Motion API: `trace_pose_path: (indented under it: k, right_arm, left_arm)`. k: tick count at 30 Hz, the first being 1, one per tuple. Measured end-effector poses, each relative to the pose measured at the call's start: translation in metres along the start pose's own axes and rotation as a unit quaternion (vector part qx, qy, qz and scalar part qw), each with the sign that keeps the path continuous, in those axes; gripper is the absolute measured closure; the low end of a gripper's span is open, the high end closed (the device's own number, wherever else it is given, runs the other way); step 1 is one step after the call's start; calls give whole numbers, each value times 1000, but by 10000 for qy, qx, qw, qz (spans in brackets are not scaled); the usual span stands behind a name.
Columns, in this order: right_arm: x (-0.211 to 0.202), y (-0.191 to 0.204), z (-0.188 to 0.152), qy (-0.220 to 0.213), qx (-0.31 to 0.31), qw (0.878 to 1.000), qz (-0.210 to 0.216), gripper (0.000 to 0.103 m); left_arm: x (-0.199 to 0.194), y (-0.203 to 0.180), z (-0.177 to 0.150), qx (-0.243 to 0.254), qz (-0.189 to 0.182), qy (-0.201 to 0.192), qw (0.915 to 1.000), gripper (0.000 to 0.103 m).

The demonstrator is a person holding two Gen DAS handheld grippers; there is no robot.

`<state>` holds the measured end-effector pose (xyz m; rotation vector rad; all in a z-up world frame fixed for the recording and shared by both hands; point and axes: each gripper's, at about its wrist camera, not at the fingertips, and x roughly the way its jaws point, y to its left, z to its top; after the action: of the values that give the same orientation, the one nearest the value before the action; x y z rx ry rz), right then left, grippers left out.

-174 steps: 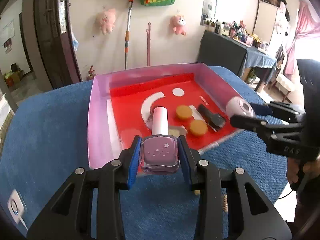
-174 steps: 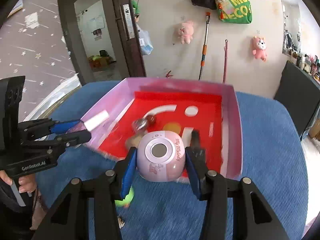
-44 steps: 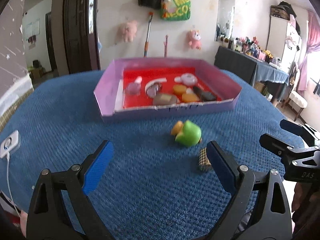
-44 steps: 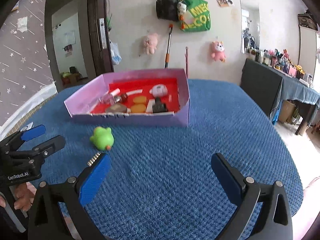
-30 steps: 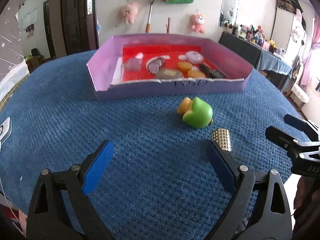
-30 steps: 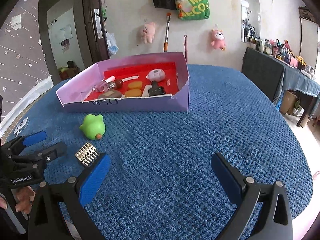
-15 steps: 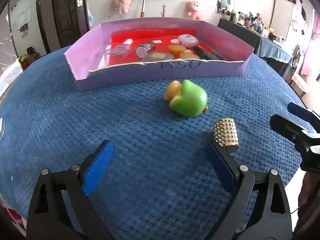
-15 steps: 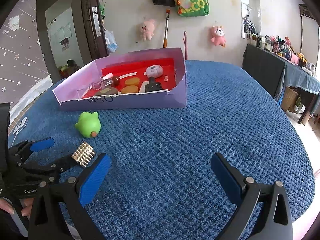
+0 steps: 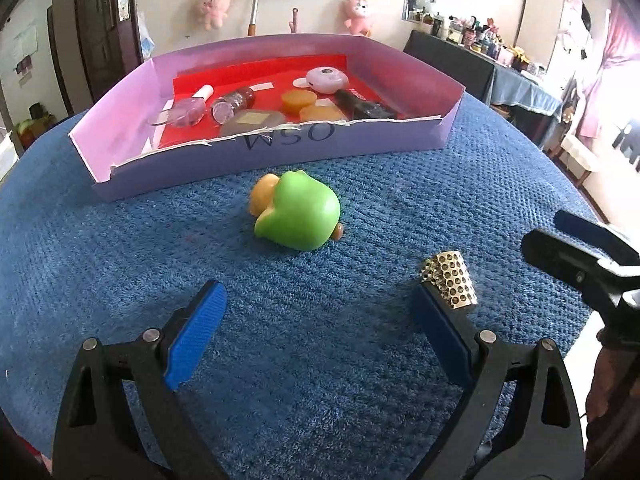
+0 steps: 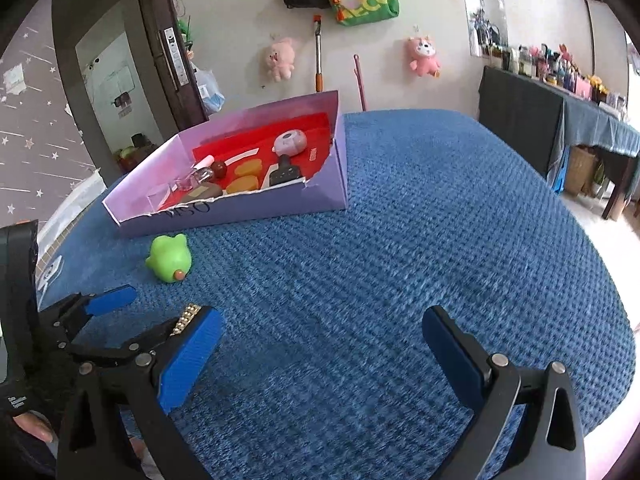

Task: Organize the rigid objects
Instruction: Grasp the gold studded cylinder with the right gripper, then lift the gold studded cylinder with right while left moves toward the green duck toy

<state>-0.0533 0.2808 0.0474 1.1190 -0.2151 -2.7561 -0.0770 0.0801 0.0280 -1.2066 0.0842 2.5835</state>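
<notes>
A green frog toy (image 9: 298, 216) lies on the blue table cover in front of the purple box (image 9: 280, 148); it also shows in the right wrist view (image 10: 170, 258). A gold perforated cylinder (image 9: 452, 280) lies just beyond my left gripper's right finger; only its end (image 10: 185, 319) shows in the right wrist view. My left gripper (image 9: 316, 320) is open and empty, low over the cover a little short of the frog. My right gripper (image 10: 320, 338) is open and empty over bare cover to the right. The box (image 10: 248, 204) holds bottles, discs and a pink case.
The blue-covered table (image 9: 120, 248) curves away at its edges on all sides. A door and a wall with plush toys stand behind the box. A dark side table (image 10: 560, 120) with bottles stands at the far right.
Both grippers have let go of the nail polish bottle and pink case, which now lie in the box. My left gripper has moved down and forward toward the frog and gold cylinder.
</notes>
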Motion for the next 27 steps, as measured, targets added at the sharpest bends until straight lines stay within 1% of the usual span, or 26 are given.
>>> trace_pose_path:
  k: [3,7,10,12,14,16,22,27]
  right_arm:
    - [2,8,-3,53,24,9998,195,0]
    - [12,29,-6,201,-19,9987,475,0]
    - [20,46,-8,290,-137,9978,578,0]
    - [27,59,-9,347,-257,9974,571,0]
    - [33,71,-11,383,-403,9974,452,0]
    - [37,80,-13,354,-573,9975,196,0]
    - [41,85,-20,264,-1023,9930,-521,0]
    - [36,70,-17,200,-955,9927,-707,0]
  left_arm:
    - [-2,8,0,-8,75,-16,10000,8]
    - [-7,29,-1,-176,209,-56,9996,8]
    - [-11,48,-2,-302,366,-79,9988,8]
    - [-12,58,-2,-369,458,-81,9982,8]
    - [-12,67,-1,-415,526,-77,9977,8]
    - [-13,73,1,-436,572,-81,9974,8]
    - [-9,73,10,-351,553,-114,9978,8]
    - [-1,63,22,-254,412,-107,9988,8]
